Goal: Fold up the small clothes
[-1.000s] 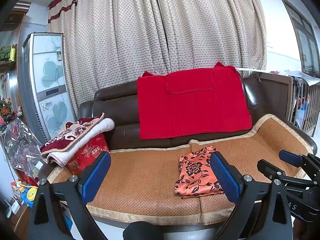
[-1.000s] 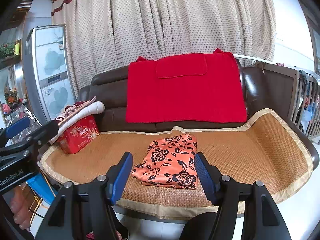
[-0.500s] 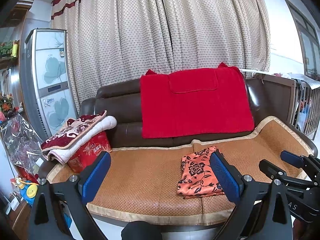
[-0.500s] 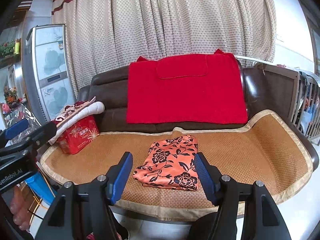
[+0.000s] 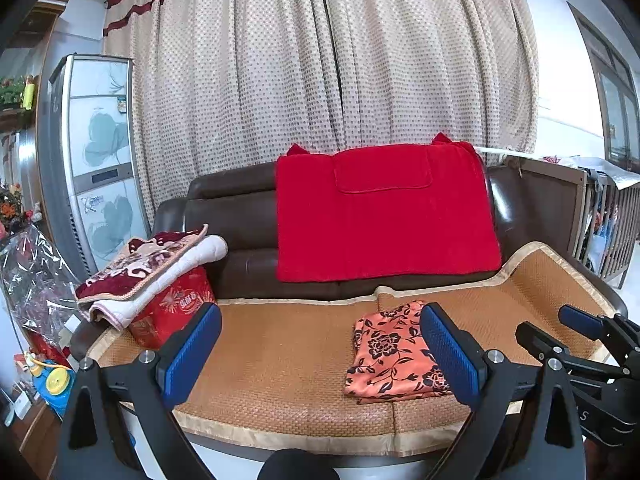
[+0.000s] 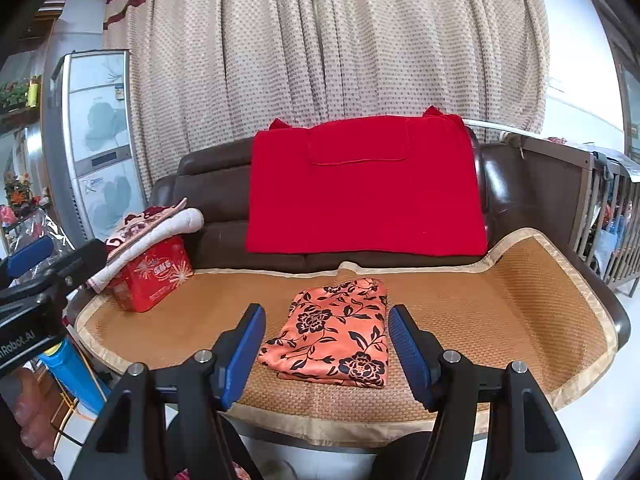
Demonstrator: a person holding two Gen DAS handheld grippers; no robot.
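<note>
Both grippers hang in front of the sofa with nothing between their blue pads. Seen in its own camera, the left gripper point(image 5: 320, 354) has its jaws spread very wide, touching nothing; the right gripper point(image 6: 326, 350) is also spread, somewhat less, and equally empty, its pads framing the cloth from a distance without contact.

That cloth, an orange garment point(image 6: 334, 334) printed with black flowers, lies on the woven mat point(image 6: 500, 312) that covers the sofa seat, a little toward the front edge and near the middle. It looks already folded into a compact, layered rectangle, so the task appears close to done for this piece; what remains, as I judge it, is either a final fold or simply leaving it tidy.

If another fold is wanted, bring each gripper down on a near corner of the stack, pinch all layers together rather than only the top one, and lift both corners evenly so the slippery-looking fabric does not slide apart. Carry the edge over to meet the far edge squarely, then release low.

A red blanket point(image 6: 366, 188) drapes the backrest, and a red box point(image 6: 154, 276) under a folded quilt point(image 6: 156, 232) sits at the left end, well apart from the garment.
</note>
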